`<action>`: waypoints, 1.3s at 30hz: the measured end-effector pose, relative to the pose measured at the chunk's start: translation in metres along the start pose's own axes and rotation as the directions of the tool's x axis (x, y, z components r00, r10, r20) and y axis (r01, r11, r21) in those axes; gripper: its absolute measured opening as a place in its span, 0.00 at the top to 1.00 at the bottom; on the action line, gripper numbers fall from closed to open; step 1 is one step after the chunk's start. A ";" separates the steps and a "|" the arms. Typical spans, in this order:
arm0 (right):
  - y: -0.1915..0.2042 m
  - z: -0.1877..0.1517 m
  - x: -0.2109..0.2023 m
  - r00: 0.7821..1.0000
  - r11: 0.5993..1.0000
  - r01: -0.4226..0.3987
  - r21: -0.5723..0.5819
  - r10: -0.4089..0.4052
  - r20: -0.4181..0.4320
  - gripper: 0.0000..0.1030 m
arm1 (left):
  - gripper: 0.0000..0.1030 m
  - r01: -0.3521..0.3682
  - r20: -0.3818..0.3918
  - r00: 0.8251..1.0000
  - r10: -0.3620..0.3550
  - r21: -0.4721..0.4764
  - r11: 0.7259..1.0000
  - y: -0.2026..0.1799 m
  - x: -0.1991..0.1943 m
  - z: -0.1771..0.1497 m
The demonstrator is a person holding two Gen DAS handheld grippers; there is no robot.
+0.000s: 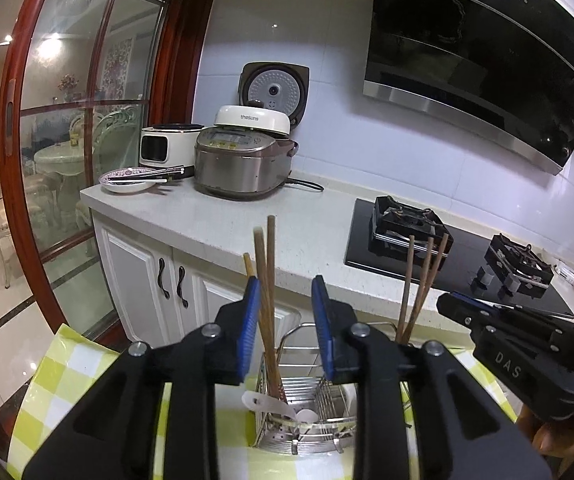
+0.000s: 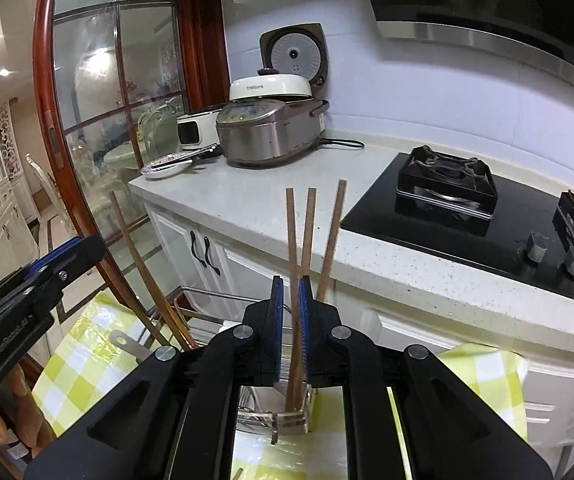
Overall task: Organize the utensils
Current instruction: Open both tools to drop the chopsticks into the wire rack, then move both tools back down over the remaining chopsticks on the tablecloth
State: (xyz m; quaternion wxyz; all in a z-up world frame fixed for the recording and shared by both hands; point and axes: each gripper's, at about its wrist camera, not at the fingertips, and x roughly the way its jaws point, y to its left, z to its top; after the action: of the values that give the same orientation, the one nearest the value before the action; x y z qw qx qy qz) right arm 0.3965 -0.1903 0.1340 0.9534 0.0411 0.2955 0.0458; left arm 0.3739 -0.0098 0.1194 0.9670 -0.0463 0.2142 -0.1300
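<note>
A wire utensil basket (image 1: 307,326) stands on a yellow-checked cloth (image 1: 67,376), close under both grippers. My left gripper (image 1: 285,304) is open above it; a few wooden chopsticks (image 1: 265,280) stand in the basket between its blue pads and lean by the left pad. A white spoon (image 1: 263,402) lies in the basket. My right gripper (image 2: 291,312) is shut on a pair of chopsticks (image 2: 299,240) whose lower ends reach into the basket (image 2: 279,416). A third stick (image 2: 333,236) stands just behind. Each gripper shows at the edge of the other's view: the right gripper (image 1: 453,306), the left gripper (image 2: 79,254).
Beyond is a white counter (image 1: 247,216) with rice cookers (image 1: 239,160), a plate (image 1: 127,182) with dark chopsticks across it, and a black gas hob (image 1: 447,256). A range hood (image 1: 479,60) hangs above. A red-framed glass door (image 1: 67,120) stands on the left.
</note>
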 end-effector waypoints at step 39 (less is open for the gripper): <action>-0.071 -0.216 -0.069 0.976 0.971 0.166 0.172 -0.137 -0.168 0.33 | 0.48 -0.018 -0.179 0.984 0.019 0.006 1.000 -0.006 -0.081 -0.158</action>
State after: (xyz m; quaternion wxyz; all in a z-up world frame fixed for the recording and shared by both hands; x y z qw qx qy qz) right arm 0.2219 -0.2575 -0.0124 0.9202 0.1030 0.3741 -0.0518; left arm 0.2344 0.0005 0.0097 0.9451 -0.0304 0.3004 -0.1249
